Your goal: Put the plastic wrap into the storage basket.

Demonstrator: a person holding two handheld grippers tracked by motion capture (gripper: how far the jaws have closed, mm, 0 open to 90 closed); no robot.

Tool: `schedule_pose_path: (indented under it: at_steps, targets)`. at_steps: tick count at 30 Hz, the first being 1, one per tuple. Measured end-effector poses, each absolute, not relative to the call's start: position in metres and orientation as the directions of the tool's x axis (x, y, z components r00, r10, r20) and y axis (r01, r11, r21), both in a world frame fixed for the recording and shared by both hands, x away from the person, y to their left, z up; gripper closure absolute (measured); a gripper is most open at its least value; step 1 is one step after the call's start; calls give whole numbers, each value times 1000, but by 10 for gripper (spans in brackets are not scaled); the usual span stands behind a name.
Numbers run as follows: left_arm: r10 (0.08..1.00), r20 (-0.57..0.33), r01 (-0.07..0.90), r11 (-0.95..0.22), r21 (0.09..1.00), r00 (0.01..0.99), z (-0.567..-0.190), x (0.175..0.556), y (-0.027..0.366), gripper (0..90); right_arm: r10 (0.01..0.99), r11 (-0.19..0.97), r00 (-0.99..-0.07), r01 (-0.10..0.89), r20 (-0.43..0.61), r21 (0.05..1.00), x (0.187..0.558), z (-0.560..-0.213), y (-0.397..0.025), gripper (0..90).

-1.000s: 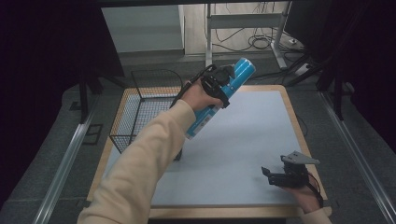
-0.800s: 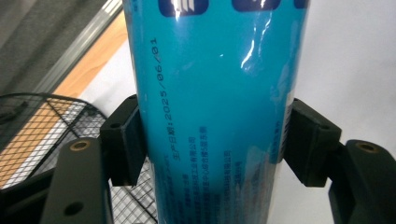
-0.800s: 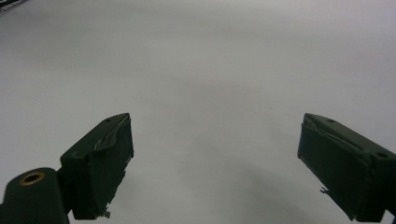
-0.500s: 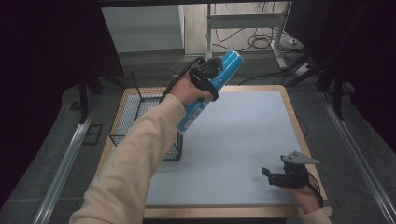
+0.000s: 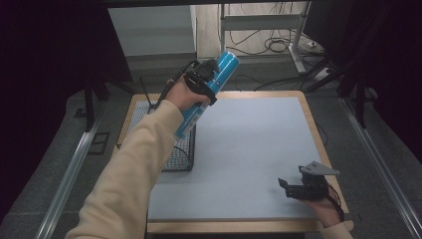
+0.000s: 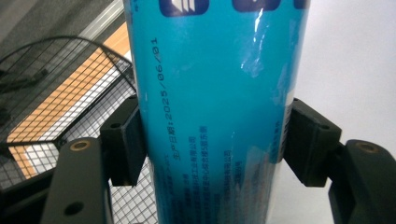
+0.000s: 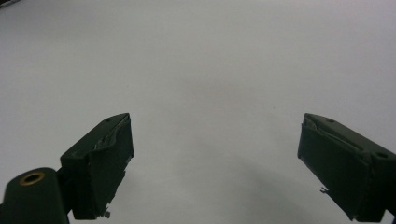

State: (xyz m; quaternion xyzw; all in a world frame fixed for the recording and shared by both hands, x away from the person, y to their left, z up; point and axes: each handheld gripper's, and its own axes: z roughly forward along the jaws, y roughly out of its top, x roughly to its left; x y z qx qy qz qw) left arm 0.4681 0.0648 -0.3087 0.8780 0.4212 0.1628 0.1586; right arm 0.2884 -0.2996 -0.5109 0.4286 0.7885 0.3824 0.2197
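While the right gripper gapes wide, the left gripper clamps a glossy blue cylindrical can over the wire-mesh basket.

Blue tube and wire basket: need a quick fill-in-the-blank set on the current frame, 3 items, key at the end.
1. The left gripper is shut on the ____ tube.
2. The tube is held in the air, tilted, above the black wire ____ at the table's left edge.
3. The right gripper rests low over the grey mat with its jaws ____ and nothing between them.

Missing words: blue; basket; open
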Motion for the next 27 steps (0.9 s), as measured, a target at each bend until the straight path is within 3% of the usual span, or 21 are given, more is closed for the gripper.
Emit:
schedule_pose_path:
  at_steps: [27]
  targets:
    - [842, 155, 751, -533, 390, 516, -336, 485, 100, 315, 845, 347, -535, 510, -26, 787, 289, -512, -300, 105]
